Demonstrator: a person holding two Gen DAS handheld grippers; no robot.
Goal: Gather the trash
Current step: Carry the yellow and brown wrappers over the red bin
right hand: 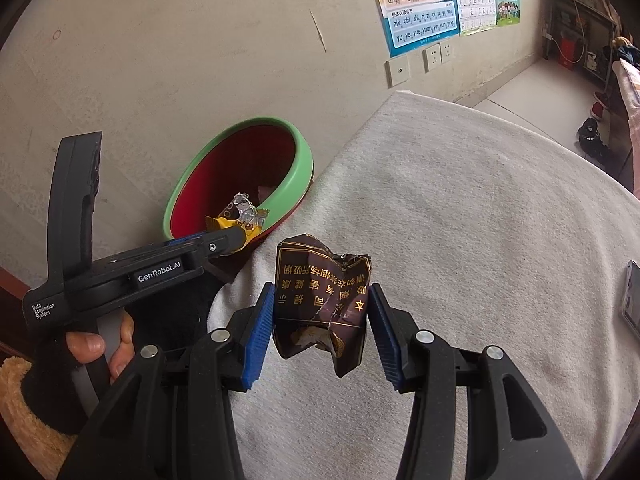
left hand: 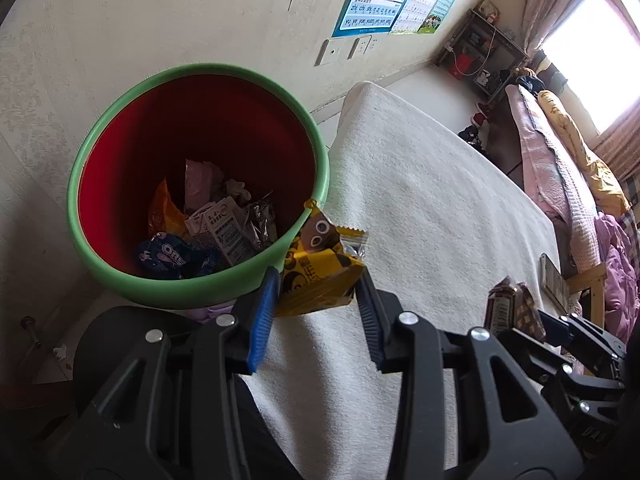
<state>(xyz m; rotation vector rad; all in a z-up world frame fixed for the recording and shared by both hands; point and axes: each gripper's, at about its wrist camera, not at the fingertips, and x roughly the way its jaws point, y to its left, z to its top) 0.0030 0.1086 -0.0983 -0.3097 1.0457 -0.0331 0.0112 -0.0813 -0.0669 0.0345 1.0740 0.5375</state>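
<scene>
Just ahead of the left tool [left hand: 316,304], clenched on a yellow snack wrapper [left hand: 320,272], the bin's green rim [left hand: 200,292] could catch an early drop.

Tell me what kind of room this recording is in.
Probably a bedroom in a home: a bed piled with quilts, a pinyin learning chart on the wall, and shoes on the floor.

The bin [left hand: 120,216] stands beside the wall, against the table's [left hand: 420,200] left edge, with wrappers [left hand: 208,236] inside. The left tongs [left hand: 318,280] hold a snack packet [left hand: 316,276] at its rim; the right tongs [right hand: 322,320] hold a crumpled pack [right hand: 320,304] over the table.
</scene>
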